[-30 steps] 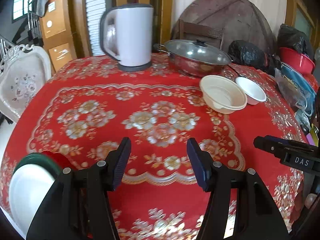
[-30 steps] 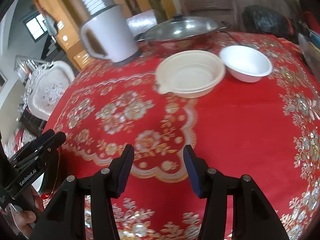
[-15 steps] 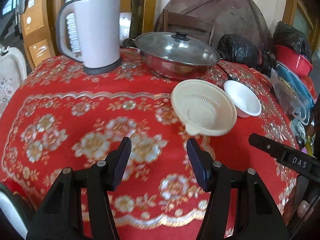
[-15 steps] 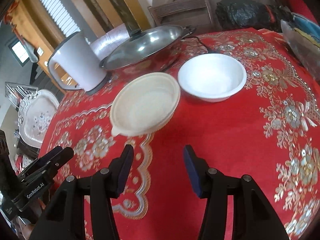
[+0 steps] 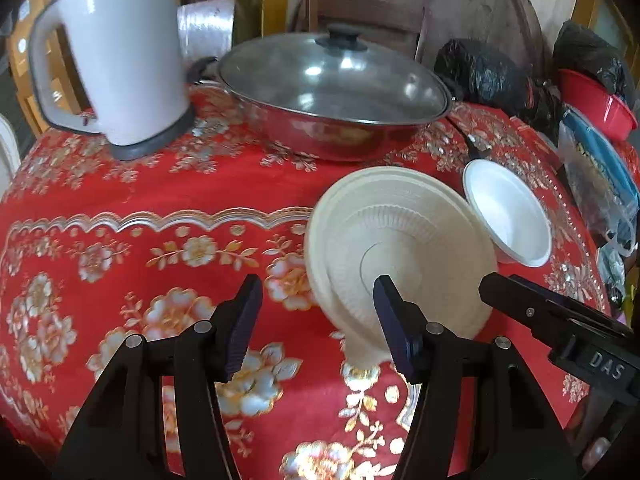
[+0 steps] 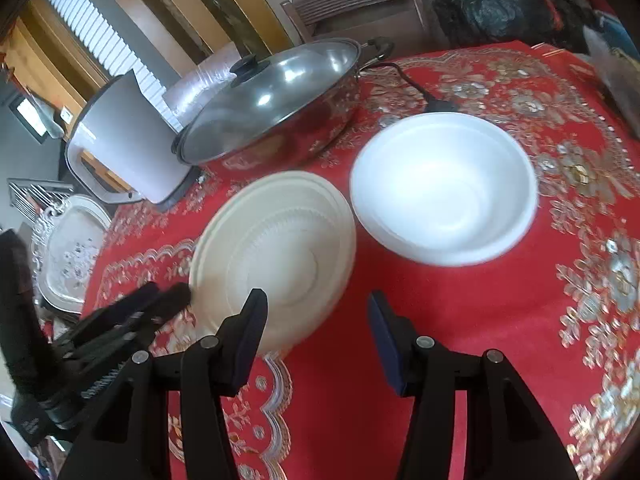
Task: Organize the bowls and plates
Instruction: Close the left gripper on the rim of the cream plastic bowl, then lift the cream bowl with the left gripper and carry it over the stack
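A cream ribbed bowl [image 5: 400, 248] [image 6: 280, 252] sits on the red flowered tablecloth [image 5: 140, 208]. A smaller white bowl [image 5: 508, 216] [image 6: 444, 188] stands just to its right, rims nearly touching. My left gripper [image 5: 318, 292] is open over the cream bowl's near-left rim, and its right finger overlaps the bowl in the picture. My right gripper [image 6: 316, 308] is open too, low over the cloth in front of the gap between the two bowls. Neither holds anything. Each gripper shows at the edge of the other's view.
A white electric kettle [image 5: 120, 60] and a steel pan with a glass lid [image 5: 332, 92] stand behind the bowls. Black bags [image 5: 488, 72], a red basin [image 5: 596, 104] and plastic bags crowd the right edge. A white chair [image 6: 68, 252] is beyond the table's left side.
Both grippers have moved forward and to the right across the table, so the bowls now sit just ahead of the fingers. The plate at the left edge has left the left wrist view.
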### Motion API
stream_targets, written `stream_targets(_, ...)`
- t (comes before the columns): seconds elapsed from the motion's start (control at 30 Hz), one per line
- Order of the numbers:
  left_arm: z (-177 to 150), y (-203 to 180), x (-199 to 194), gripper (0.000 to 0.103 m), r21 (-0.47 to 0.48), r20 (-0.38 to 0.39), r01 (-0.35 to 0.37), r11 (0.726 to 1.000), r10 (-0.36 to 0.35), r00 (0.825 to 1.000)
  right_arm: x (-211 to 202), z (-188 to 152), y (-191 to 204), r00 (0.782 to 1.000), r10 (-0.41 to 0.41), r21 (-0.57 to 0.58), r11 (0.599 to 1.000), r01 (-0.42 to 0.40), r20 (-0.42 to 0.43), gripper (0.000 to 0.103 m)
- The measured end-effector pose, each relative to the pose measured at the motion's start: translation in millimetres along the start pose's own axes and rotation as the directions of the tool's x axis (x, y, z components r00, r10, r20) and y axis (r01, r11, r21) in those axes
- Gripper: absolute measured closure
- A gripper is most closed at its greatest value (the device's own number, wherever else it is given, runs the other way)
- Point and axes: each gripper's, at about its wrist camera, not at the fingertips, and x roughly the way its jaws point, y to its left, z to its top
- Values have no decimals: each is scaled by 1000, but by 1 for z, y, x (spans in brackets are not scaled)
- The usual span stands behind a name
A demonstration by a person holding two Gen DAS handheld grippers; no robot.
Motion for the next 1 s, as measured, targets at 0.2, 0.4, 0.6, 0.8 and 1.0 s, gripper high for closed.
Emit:
stream_targets(0.2, 8, -6, 20, 45, 32, -13, -42, 999, 43, 999, 16, 10, -4, 1000, -21, -16, 1000, 21, -21, 51)
stream_targets(0.4, 11, -3, 34, 45, 6, -28, -36, 999, 36, 999, 27, 14, 1, 999, -18, -68, 998, 16, -40, 52)
stream_targets(0.6, 9, -2, 44, 82, 11, -60, -29, 1000, 30, 998, 29, 10, 9, 998, -59, -149, 987, 56, -14, 80)
stream_targets(0.8, 4, -1, 37, 83, 3, -60, -21, 1000, 22, 998, 26, 6, 8, 999, -48, -164, 985, 47, -6, 82)
stream_targets(1.0, -14, 7, 15, 84, -14, -49, -24, 1000, 23, 999, 16, -8, 19, 999, -39, -181, 983, 37, -7, 82)
